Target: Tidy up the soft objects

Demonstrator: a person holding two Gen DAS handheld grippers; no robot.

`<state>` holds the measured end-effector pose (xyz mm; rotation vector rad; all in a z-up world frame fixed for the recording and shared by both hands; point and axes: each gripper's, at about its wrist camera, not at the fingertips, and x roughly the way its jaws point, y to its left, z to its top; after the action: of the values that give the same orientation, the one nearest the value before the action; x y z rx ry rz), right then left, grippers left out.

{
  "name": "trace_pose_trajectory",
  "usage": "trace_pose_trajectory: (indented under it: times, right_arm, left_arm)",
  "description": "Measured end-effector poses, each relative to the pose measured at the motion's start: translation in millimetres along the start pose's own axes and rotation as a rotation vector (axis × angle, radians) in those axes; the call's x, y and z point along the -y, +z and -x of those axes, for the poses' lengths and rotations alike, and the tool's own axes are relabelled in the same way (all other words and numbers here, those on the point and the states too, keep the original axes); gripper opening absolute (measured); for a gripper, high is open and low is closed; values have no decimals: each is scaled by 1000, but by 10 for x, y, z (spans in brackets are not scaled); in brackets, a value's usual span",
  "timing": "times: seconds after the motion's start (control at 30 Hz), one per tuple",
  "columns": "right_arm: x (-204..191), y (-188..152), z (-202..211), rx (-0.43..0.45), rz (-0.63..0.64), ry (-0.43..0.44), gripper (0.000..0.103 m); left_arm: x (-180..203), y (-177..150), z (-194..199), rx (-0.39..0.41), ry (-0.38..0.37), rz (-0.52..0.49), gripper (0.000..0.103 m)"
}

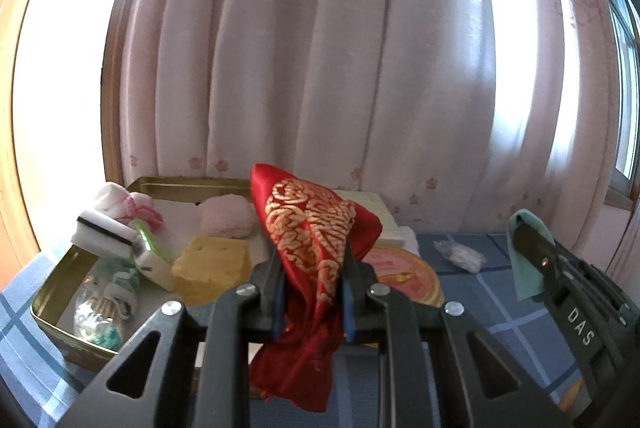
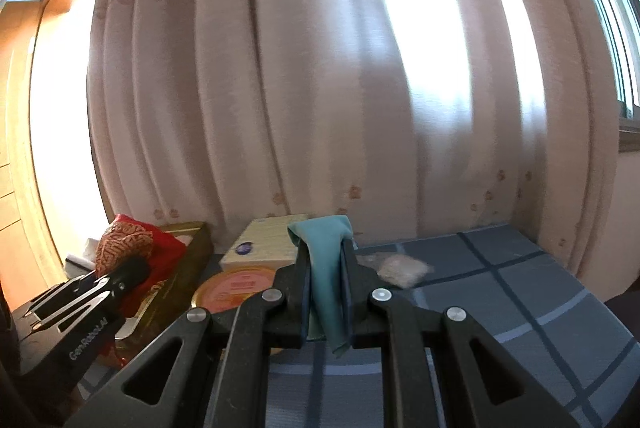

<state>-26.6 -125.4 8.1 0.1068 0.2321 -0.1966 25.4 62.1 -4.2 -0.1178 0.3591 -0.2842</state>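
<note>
My left gripper is shut on a red cloth with gold embroidery, lifted above the blue checked surface, its loose end hanging below the jaws. My right gripper is shut on a teal cloth, also held up in the air. The left wrist view shows the right gripper with the teal cloth at the right edge. Seen from the right wrist, the left gripper carries the red cloth at the left. A gold metal tray lies to the left, just beyond the red cloth.
The tray holds a yellow sponge, a pink puff, a white sponge, a rolled pink-white towel and a bag of cotton swabs. A round tin lid, a pale box and a crumpled plastic bag lie before the curtain.
</note>
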Motion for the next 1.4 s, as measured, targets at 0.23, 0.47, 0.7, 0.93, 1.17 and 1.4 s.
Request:
trace_pose_trajectory:
  times: [0.23,0.47,0.7,0.93,1.17,1.4]
  right_arm:
    - [-334,-28,-108,-20,46,45,14]
    - [-658,-48,-204,-36,105,88,14]
    - [-915,-46,-358,-50,116,128,14]
    - [-1206,-25,-586,-82,150,174,14]
    - [-1310,152,-729,-119,128,218,14]
    - [-1543,457,-1043,-145,114,252,14]
  left_arm:
    - [-238,16,9,-5,12,38,20]
    - [-462,51,25,2,60,32,20]
    - [-700,146,-30,8,125,15,20]
    - [-908,192,-150,-10,159,26,20]
    - [-972,329,-208,-24,175,13,20]
    - [-1039,511,-364,-94,175,7,20]
